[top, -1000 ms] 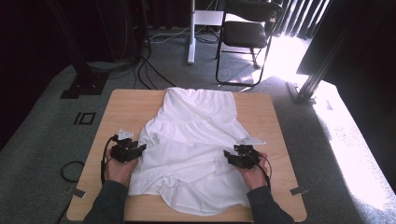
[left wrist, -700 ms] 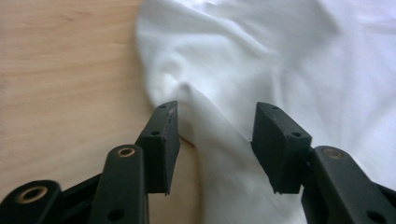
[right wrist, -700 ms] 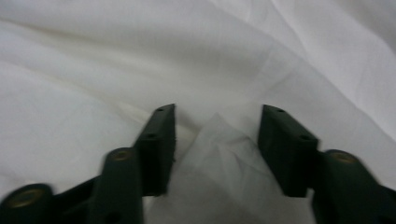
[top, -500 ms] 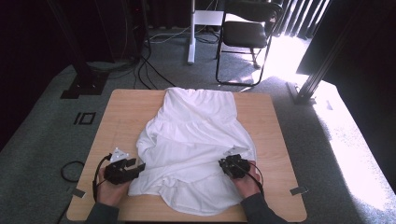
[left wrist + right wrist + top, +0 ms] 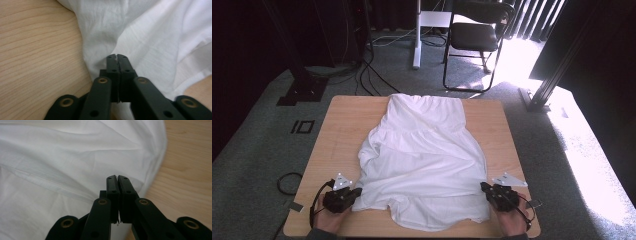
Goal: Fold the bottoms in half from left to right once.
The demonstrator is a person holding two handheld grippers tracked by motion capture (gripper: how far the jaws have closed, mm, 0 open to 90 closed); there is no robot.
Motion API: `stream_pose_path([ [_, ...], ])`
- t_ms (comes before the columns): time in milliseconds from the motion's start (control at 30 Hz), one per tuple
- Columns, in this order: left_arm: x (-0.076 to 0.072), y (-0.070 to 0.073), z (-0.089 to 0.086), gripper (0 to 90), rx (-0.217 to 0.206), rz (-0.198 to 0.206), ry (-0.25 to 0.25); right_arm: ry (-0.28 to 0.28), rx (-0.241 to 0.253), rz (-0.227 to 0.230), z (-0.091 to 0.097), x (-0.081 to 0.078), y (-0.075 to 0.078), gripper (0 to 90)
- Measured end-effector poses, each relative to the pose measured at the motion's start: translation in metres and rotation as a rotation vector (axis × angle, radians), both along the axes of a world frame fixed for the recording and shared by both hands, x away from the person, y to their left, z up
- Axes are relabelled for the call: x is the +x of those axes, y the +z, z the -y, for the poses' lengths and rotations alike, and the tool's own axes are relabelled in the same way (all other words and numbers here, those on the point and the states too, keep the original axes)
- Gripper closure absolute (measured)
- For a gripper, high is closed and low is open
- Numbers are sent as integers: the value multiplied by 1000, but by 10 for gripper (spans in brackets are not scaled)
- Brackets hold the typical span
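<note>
**Now both tongs pinch the hem corners**

Left tongs (image 5: 117, 57) and right tongs (image 5: 117, 178) have just closed, each clamped on the near hem of the white dress (image 5: 422, 155), spread mid-worktop (image 5: 342, 120). Keep tension even; lift before pulling. Bare wood flanks both sides; the near edge is close.
</note>
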State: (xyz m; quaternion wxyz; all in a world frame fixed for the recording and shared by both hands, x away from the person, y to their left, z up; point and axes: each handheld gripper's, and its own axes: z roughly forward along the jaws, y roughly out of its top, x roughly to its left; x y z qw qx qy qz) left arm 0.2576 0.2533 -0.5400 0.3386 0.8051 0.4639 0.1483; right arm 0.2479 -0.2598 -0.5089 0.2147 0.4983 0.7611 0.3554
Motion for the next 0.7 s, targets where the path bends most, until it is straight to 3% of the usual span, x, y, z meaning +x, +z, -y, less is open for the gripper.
stream_pose_path([
  [67, -5, 4, -3, 900, -18, 10, -2, -26, -1, 3, 10, -10, 3, 881],
  [133, -11, 9, -5, 900, -68, 12, -21, -30, 13, 0, 19, -19, 5, 881],
  [233, -22, 16, -8, 900, -99, 28, -33, -35, -14, -11, 26, -35, 5, 881],
  [333, -32, 22, -9, 900, -106, 45, -42, -30, -6, -36, 30, -47, 1, 883],
  [400, -37, 24, -9, 900, -114, 49, -47, -22, -35, -56, 28, -51, -1, 884],
  [533, -43, 21, 2, 900, -44, 44, -84, 7, -67, -105, 22, -53, -7, 870],
  [567, -43, 20, 5, 897, -40, 51, -93, 10, -69, -116, 21, -52, -9, 829],
  [667, -37, 22, 7, 610, -80, 94, -74, 13, -54, -120, 17, -46, -14, 628],
  [700, -34, 23, 6, 545, -97, 108, -61, 3, -44, -100, 16, -45, -14, 575],
])
